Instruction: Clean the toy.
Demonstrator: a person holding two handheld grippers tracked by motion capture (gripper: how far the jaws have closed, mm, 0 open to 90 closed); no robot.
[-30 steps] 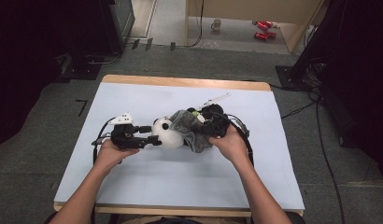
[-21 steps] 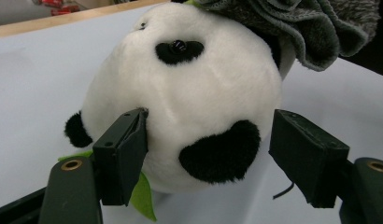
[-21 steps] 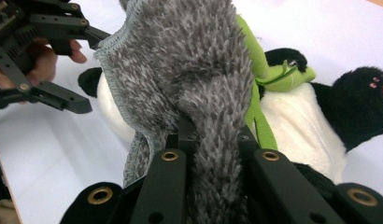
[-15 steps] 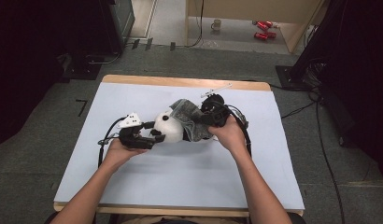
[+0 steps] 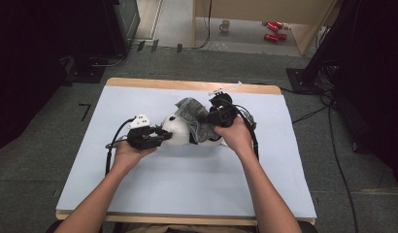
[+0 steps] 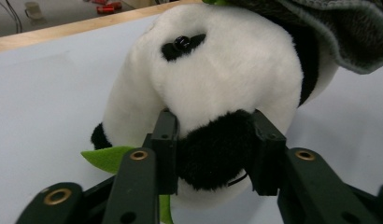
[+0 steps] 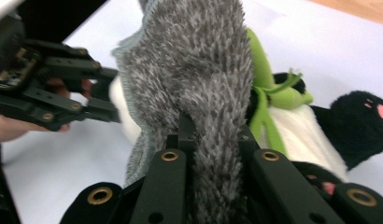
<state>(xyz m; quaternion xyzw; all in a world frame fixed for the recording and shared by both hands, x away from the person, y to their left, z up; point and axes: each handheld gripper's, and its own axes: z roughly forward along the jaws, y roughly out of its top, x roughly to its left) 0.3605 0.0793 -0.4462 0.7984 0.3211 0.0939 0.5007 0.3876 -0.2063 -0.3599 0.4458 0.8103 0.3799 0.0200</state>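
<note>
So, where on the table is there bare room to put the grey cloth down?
The near half of the table, between the two forearms and out to its front corners, is bare. The far left corner and the right strip beside the right gripper are free too. The middle is crowded: the panda toy, the grey cloth and the left gripper meet there.

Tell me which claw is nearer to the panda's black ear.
Left. The left claw has just been closing, and its jaws now press on the black ear. The right claw pinches the grey cloth instead, farther away.
</note>
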